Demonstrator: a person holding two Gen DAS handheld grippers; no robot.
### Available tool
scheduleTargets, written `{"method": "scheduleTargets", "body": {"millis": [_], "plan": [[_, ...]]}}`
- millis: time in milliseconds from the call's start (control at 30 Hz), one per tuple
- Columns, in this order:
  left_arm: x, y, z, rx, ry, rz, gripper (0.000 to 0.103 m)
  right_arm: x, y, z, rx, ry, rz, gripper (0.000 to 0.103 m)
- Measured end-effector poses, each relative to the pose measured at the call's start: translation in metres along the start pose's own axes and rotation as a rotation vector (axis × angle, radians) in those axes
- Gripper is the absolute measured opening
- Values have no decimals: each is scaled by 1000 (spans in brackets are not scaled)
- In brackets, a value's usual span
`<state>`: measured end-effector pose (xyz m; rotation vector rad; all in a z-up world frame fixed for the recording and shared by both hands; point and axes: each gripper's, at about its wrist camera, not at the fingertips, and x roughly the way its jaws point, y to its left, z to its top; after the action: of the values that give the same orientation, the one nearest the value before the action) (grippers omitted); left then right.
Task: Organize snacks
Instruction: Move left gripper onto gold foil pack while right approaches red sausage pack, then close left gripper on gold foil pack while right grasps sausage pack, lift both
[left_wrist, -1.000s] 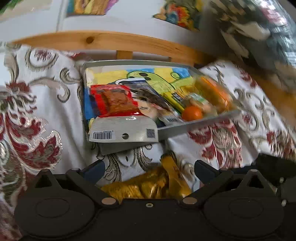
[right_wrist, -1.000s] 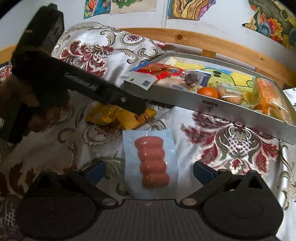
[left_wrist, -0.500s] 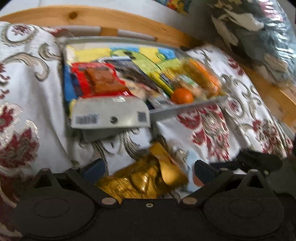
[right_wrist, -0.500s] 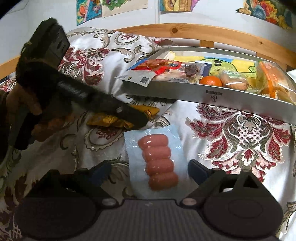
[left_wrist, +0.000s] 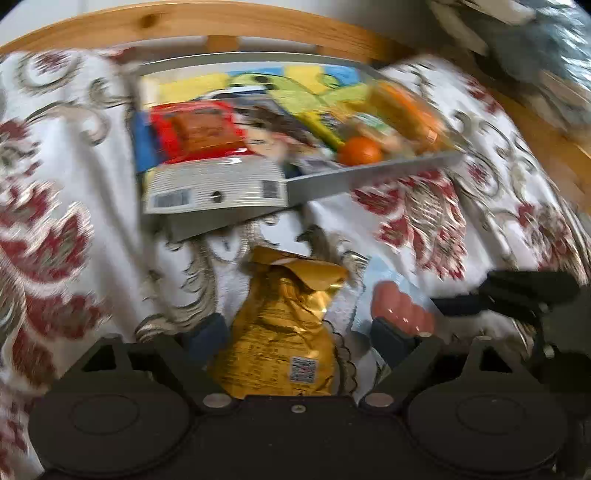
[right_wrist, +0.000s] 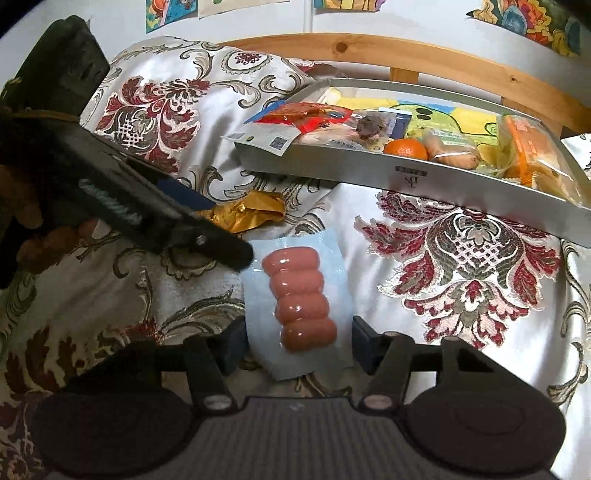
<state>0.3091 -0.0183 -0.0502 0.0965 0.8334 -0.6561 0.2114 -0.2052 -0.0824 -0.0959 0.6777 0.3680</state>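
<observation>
A: What's the biggest thing here?

B: A bed under a white spread (right_wrist: 369, 221) with red floral figures, and a wooden rail (right_wrist: 369, 48) behind. On the spread sits a grey tray (right_wrist: 424, 177); take it as the landmark. Its front wall carries a small dark mark, too small to read.

A: What's in the tray?

B: A red pack (left_wrist: 199, 133) at its left end, the white header with barcode and QR square hanging over the rim. At the right end an orange-printed bag (right_wrist: 532, 147); left of that an orange (right_wrist: 404, 149). No print can be read.

A: And the loose snacks?

B: A gold pouch (left_wrist: 284, 332) lies on the spread in front of the tray's left end, with a small label, blurred. A clear sausage pack (right_wrist: 299, 299), four links, lies just right of the pouch.

A: The claws?

B: The left claw (left_wrist: 295, 336) points toward the tray, fingers apart on either side of the pouch; whether they touch it I cannot tell. The right claw (right_wrist: 299, 339) is spread wide astride the sausage pack's near end, not gripping. A hand (right_wrist: 33, 221) holds the left tool.
</observation>
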Motion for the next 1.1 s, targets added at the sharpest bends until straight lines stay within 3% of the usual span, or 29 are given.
{"method": "scheduleTargets", "body": {"millis": [100, 167, 233, 433, 567, 700, 867, 1100], "plan": [[-5, -2, -3, -53, -24, 47, 77, -1, 1, -2, 0, -2, -8, 62], [-9, -4, -5, -76, -33, 80, 63, -2, 3, -3, -6, -1, -15, 62], [-12, -4, -9, -94, -32, 116, 59, -4, 3, -4, -4, 2, -17, 62], [-22, -17, -24, -96, -20, 157, 57, -15, 4, -10, 6, 21, -34, 62], [-32, -27, -42, -154, 4, 135, 57, -22, 7, -14, 12, 55, -31, 62], [-41, -38, -57, -134, 27, 171, 57, -26, 10, -18, 35, 77, -23, 62], [-53, -40, -78, -207, 71, 180, 57, -36, 13, -22, 67, 99, -14, 63], [-50, -54, -82, -155, 95, 214, 65, -42, 23, -25, -11, 71, -68, 78]]}}
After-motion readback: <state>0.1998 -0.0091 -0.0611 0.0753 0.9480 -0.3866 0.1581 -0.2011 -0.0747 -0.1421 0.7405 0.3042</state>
